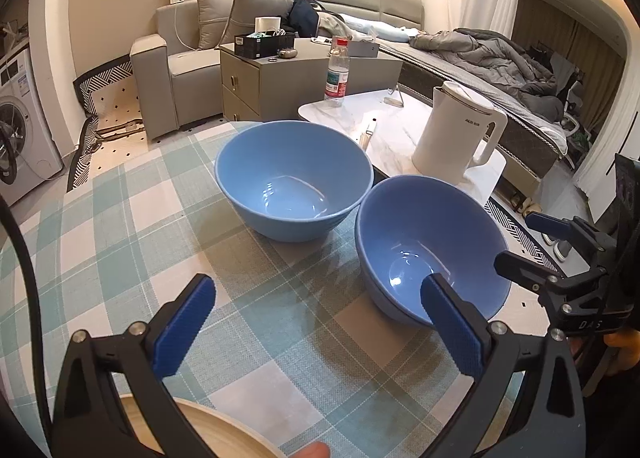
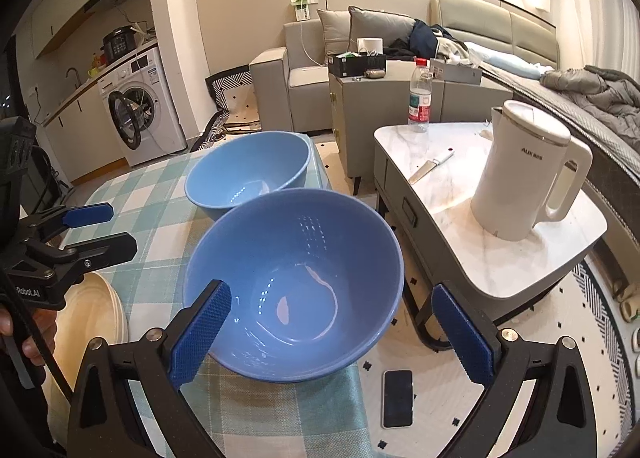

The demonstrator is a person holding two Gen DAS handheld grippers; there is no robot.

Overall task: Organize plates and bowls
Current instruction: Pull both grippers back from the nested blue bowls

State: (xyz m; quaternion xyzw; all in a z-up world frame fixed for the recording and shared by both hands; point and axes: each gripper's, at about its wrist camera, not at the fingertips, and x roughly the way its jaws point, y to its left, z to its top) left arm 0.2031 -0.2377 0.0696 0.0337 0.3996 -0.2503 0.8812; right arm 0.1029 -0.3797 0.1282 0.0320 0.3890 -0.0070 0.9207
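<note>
Both claws, left claw [image 1: 316, 322] and right claw [image 2: 334, 332], are wide open, holding nothing. The near round blue bowl [image 2: 296, 286] sits at the checked surface [image 1: 120, 225] edge, at 12 o'clock.

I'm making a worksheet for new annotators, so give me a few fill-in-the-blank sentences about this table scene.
1. Both bowls, the near bowl and the far bowl, are ____ in colour.
2. Both the left gripper and the right gripper have their jaws ____.
3. The white kettle stands on the ____-topped side table.
4. The smartphone lies on the ____.

Missing words: blue; open; marble; floor
</note>
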